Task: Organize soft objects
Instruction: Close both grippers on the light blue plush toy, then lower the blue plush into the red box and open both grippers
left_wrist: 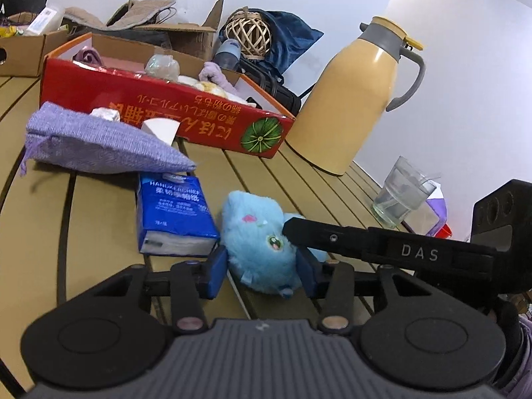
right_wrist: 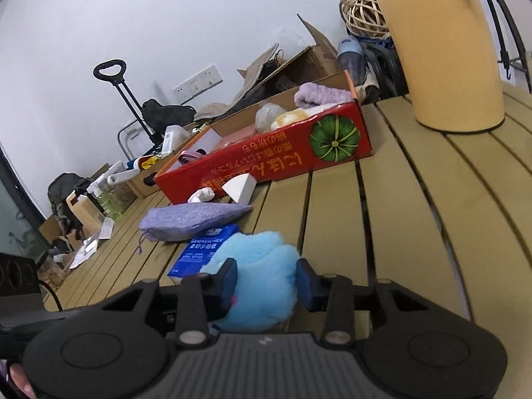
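Both tools spread around blue plush: left tool, right tool. Risk: squashy fur slips pads; tissue pack just beside left finger snags.

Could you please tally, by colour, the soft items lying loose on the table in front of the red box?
Blue: 2, the blue plush toy and the blue tissue pack
Purple: 1, the purple knit pouch
White: 1, the crumpled white tissue
Total: 4

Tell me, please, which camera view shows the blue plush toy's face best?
The left wrist view: the blue plush toy shows its eye and pink markings there. The right wrist view shows only its plain fluffy back, between the right gripper's fingers.
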Motion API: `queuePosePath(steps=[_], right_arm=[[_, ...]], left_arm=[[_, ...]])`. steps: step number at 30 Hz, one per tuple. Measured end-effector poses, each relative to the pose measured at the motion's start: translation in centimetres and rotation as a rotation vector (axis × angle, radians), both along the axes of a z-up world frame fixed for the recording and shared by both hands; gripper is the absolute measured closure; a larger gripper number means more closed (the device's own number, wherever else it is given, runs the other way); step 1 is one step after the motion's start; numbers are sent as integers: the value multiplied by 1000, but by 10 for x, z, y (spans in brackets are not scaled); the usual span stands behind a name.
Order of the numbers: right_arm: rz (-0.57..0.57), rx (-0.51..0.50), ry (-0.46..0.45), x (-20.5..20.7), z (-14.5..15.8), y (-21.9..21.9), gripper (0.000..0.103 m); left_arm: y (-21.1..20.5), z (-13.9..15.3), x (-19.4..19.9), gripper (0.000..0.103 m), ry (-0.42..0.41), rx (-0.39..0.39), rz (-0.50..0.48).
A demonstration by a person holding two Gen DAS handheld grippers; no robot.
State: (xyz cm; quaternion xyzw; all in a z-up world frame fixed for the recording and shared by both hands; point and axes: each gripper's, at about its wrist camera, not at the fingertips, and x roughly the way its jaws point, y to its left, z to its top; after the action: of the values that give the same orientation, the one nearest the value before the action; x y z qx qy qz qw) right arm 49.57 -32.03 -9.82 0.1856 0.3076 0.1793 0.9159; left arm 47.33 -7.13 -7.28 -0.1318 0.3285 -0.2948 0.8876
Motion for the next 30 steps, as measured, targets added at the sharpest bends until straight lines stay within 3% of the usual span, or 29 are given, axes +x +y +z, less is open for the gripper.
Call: queuePosePath(steps=[4,8,12,15,18,22,25,27,30], right_arm=[[1,11,-37,-2,15,-3,66],[20,31,-91,18,47,-2,66],[47,-24,-166,68,82,15,67],[44,-23,-159,131,100,24,67],[28,-51,-128,199,101,33,67],[-8,-125,23,284,67,48,73],[-6,-237,94,308,38,67,83],[-12,-295,60,305,37,76,83],[-4,-294,85,305,42,78,83]], left_arm=[[1,17,0,60,-26,-27,13],[9,53,22,61,-94,-30,25],[17,94,82,62,-153,-2,45],[23,110,148,62,-130,-8,56],[28,104,218,62,-55,-12,73],[27,64,288,65,74,90,113],[22,44,297,67,88,147,111],[22,41,295,69,73,149,111],[27,48,293,69,70,142,106]])
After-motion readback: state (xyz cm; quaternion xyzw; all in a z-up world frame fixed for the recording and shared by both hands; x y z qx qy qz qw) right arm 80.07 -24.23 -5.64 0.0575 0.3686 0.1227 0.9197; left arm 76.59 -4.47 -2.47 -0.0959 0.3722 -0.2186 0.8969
